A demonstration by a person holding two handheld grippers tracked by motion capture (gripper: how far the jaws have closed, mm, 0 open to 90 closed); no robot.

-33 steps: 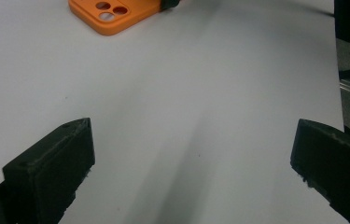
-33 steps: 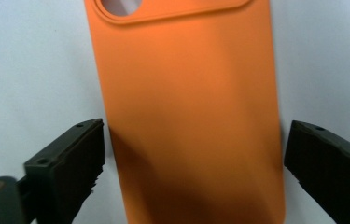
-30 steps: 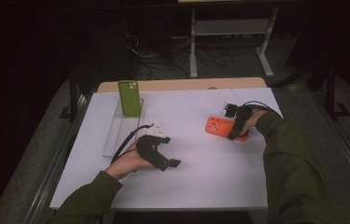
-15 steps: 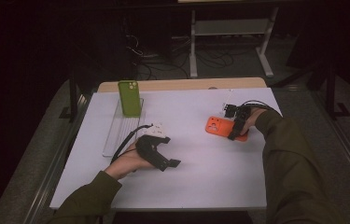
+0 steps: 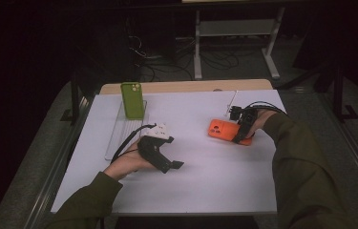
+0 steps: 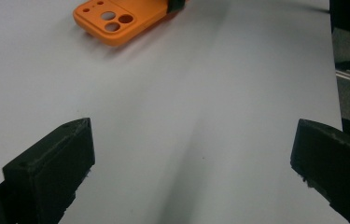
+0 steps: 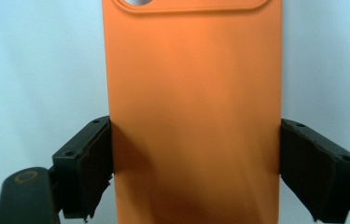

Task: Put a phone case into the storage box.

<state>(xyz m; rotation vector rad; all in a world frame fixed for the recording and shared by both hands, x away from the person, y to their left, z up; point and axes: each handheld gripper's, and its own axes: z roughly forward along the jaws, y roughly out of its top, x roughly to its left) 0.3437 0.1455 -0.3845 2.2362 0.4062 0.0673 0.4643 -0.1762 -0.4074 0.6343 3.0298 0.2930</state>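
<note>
— Orange, that phone case [image 5: 224,130] out on the white counter [image 5: 205,186], right of the middle. From above the right claw [image 5: 239,138] sits at its near end, and the left claw [image 5: 173,165] hovers low over bare counter, well apart from it.

— And the green one?

— A green phone case [image 5: 132,100] stands propped at the far end of a clear tray [image 5: 114,138], left side, untouched.

— What does the left gripper view give?

— Its two black jaws spread wide over the counter [image 6: 200,116], nothing between them. The orange case [image 6: 116,18] lies farther off, camera holes showing.

— The right gripper view?

— The case [image 7: 191,116] runs up between the jaws, and both pads press its long edges. The jaws have just been closing, and they now pinch the case across its width, flat on the counter [image 7: 37,70].
</note>
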